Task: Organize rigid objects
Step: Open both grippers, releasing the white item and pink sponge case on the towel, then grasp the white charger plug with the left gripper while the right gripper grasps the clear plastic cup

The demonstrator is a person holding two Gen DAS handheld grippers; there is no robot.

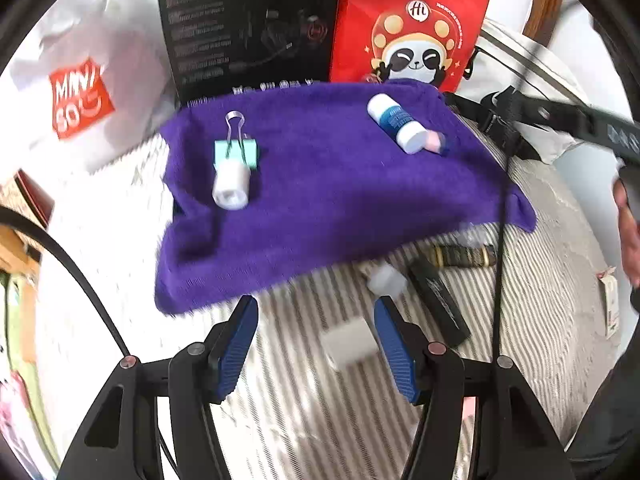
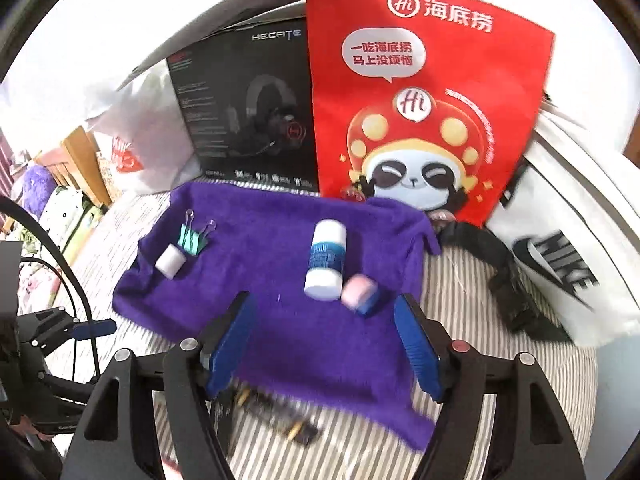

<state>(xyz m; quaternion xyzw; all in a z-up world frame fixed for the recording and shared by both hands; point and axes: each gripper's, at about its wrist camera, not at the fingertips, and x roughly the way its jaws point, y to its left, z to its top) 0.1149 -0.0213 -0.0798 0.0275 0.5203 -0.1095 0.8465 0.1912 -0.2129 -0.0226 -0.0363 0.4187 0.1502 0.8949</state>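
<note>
Both grippers hang above a striped bed [image 1: 540, 320] with their jaws about half open and nothing between them. On the purple towel [image 1: 340, 200] four items are already laid out in two pairs: a green binder clip [image 1: 236, 152] touching a small white cylinder [image 1: 230, 188] on the left side, and a white-and-blue bottle [image 1: 394, 122] with a pink-and-blue eraser [image 1: 436, 142] at its lower end on the right side.

The left gripper [image 1: 316, 340] looks down at the bedding just off the towel's near edge. A white block [image 1: 348, 342] lies between its pads but is not touched; a small white cap [image 1: 386, 278] and a black stick [image 1: 438, 300] lie just beyond, and a dark banded tube [image 1: 464, 255] sits near the towel's edge. These seem to be the things left to sort.

The right gripper [image 2: 324, 340] hovers over the near part of the towel [image 2: 320, 340], with the bottle [image 2: 325, 260] and eraser [image 2: 360, 294] just ahead of it.

The next step is probably picking up the white block. To do it well, lower the left gripper straight down so the pads straddle the block's flat sides, and close only once they are level with its middle. The bedding is soft, so pressing down may tip or bury the block. Set it on bare towel, apart from the pairs, perhaps in the open middle. Keep the right gripper clear of the bottle, which may roll if nudged.
</note>
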